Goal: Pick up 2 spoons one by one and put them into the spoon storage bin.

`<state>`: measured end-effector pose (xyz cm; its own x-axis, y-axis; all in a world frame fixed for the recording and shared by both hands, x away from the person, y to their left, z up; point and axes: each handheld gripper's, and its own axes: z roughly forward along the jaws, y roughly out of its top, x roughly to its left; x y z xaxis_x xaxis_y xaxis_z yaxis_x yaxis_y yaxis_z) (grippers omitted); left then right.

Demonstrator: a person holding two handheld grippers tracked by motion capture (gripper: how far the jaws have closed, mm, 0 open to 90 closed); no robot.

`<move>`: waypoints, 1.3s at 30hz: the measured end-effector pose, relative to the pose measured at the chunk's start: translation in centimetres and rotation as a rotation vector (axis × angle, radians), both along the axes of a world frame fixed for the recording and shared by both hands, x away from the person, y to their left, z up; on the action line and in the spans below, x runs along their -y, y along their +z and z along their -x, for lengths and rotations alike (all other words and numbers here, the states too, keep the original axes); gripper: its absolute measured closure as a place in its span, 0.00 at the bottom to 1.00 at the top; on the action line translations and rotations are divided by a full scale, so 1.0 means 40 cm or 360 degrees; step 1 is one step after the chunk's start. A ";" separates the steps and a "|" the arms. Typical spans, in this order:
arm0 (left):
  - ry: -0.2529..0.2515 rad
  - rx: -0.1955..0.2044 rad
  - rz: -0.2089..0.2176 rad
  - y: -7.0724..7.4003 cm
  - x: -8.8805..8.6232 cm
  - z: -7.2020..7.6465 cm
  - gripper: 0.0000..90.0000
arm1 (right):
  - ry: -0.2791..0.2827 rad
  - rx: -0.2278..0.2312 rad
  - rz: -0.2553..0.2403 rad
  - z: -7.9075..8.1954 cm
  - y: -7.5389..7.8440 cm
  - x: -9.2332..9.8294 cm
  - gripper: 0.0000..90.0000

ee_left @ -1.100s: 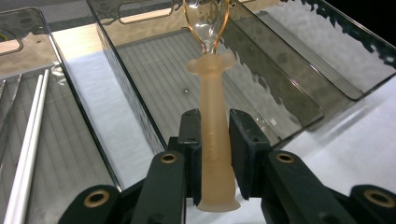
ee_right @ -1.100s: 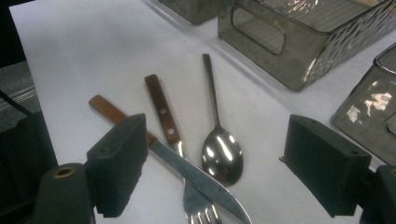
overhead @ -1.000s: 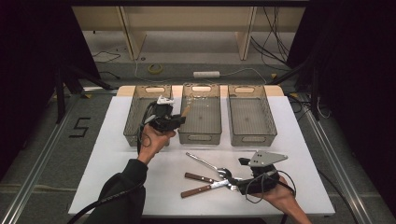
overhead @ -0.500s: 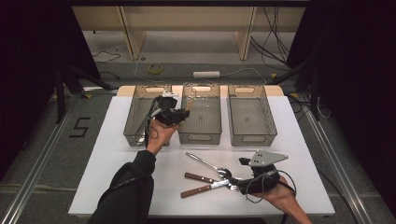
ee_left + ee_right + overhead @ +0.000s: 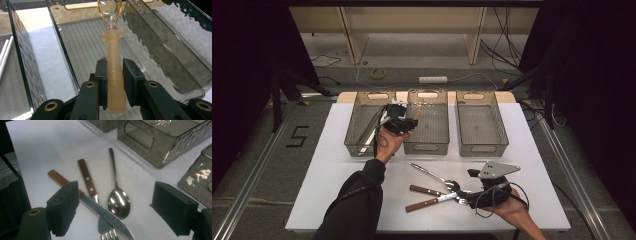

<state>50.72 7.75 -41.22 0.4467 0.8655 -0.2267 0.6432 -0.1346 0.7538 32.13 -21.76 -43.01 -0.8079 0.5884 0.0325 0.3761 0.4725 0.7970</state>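
Translucent utensil [image 5: 113, 75], clamped by its handle in the left gripper [image 5: 114, 77], points lengthwise away along the jaws over the middle bin [image 5: 175, 62]; right gripper [image 5: 115, 207] hovers open above table cutlery.

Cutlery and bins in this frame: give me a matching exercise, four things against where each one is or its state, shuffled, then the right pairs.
Things:
1. plastic spoon
2. metal spoon
3. knife
4. right gripper

Places or states:
A. jaws open above the cutlery
B. clamped in the left gripper over the middle bin
C. lying across the fork
D. on the white table, bowl up, handle toward the bins

Pairs: 1-B, 2-D, 3-C, 4-A
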 end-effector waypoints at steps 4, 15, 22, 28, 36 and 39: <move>0.0007 -0.0020 0.0012 -0.006 0.004 -0.003 0.81 | 0.0001 0.0002 -0.0006 0.000 0.001 0.000 0.25; -0.0044 -0.0039 0.0063 0.015 -0.009 0.011 0.57 | -0.0001 0.0002 -0.0008 0.001 0.002 0.001 0.25; -0.0077 -0.0015 0.0094 0.046 -0.051 0.054 0.41 | 0.0002 -0.0007 0.0002 0.000 0.001 -0.001 0.25; -0.0119 0.0021 0.0100 0.062 -0.086 0.100 0.35 | -0.0001 -0.0011 0.0013 -0.003 0.001 -0.006 0.26; -0.0192 0.0087 0.0095 0.076 -0.102 0.159 0.31 | -0.0008 -0.0021 0.0046 -0.015 0.003 -0.020 0.28; -0.0224 0.0105 0.0084 0.074 -0.109 0.180 0.30 | -0.0018 -0.0035 0.0061 -0.022 0.004 -0.027 0.30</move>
